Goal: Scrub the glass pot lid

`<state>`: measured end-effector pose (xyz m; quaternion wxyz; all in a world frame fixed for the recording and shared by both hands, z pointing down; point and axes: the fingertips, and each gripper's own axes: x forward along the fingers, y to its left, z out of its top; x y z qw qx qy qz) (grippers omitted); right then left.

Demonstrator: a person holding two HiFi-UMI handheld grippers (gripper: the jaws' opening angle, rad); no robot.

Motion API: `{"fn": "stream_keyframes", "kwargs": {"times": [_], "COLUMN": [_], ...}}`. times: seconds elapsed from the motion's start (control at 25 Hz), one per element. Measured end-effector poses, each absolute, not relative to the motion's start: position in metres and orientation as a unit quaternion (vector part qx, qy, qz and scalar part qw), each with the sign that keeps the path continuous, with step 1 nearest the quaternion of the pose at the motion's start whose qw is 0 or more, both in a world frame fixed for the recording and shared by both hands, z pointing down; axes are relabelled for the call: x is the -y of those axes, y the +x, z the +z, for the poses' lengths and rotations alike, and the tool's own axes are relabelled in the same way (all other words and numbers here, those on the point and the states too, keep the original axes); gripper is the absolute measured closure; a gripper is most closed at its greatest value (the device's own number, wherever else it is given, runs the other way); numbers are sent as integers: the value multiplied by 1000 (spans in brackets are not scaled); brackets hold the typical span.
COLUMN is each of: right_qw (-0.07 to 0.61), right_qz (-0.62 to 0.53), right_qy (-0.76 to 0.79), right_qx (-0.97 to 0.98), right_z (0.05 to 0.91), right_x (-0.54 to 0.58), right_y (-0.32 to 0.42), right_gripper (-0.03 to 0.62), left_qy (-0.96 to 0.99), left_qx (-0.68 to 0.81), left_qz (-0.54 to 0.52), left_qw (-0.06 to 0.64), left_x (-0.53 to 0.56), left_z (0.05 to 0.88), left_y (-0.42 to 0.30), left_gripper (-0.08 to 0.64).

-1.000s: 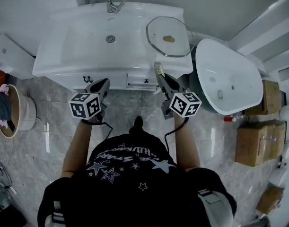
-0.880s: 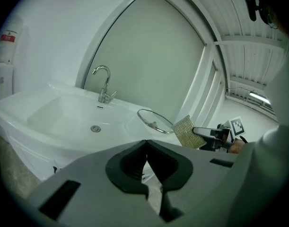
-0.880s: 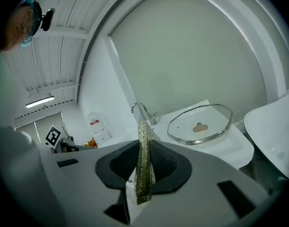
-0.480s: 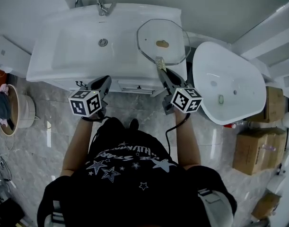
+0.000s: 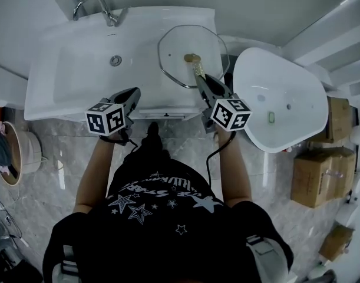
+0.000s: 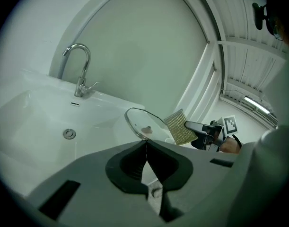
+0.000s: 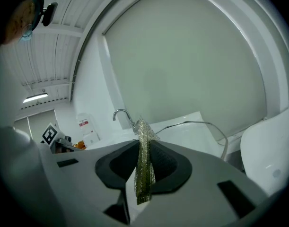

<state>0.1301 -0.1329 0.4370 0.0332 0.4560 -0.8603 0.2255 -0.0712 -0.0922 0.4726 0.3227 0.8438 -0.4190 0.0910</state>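
glass pot lid point(image 5: 178, 47) sits loose at right edge of sink point(image 5: 62, 102), overhanging. right gripper point(image 5: 201, 79) clamps scouring pad point(image 5: 198, 68); left gripper point(image 5: 133, 93) closed, empty. Scrub pressure could skid lid off unless steadied

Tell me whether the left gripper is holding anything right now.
No, the left gripper has its jaws shut against each other with nothing between them; the scouring pad is clamped in the right gripper.

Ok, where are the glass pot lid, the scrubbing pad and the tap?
glass pot lid point(image 5: 175, 50): head view, clear glass of its left half.
scrubbing pad point(image 7: 143, 164): right gripper view, mesh strip between the jaws.
tap point(image 6: 81, 82): left gripper view, its upright body.
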Motion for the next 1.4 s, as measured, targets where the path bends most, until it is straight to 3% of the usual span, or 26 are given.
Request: {"fn": "stream_keyframes", "kwargs": {"times": [0.16, 0.32, 0.44, 0.88, 1.4], "right_qw": [41, 63, 88, 122, 144], "right_qz": [226, 218, 205, 208, 212], "right_qy": [467, 473, 476, 474, 496], "right_qx": [854, 852, 851, 847, 830], "right_z": [440, 444, 449, 466, 475], "right_x": [164, 196, 220, 276, 313], "right_y": [136, 136, 134, 126, 129], "right_gripper": [522, 522, 522, 522, 522], "left_qy": [850, 844, 834, 806, 768], "left_qx": [393, 353, 328, 261, 201], "left_qz": [89, 60, 48, 23, -7], "left_qw": [339, 400, 442, 531, 609], "left_x": [130, 165, 190, 245, 276], "left_z": [479, 488, 499, 525, 548], "left_y": [-60, -51, -45, -25, -5], "left_gripper": [551, 549, 466, 371, 362]}}
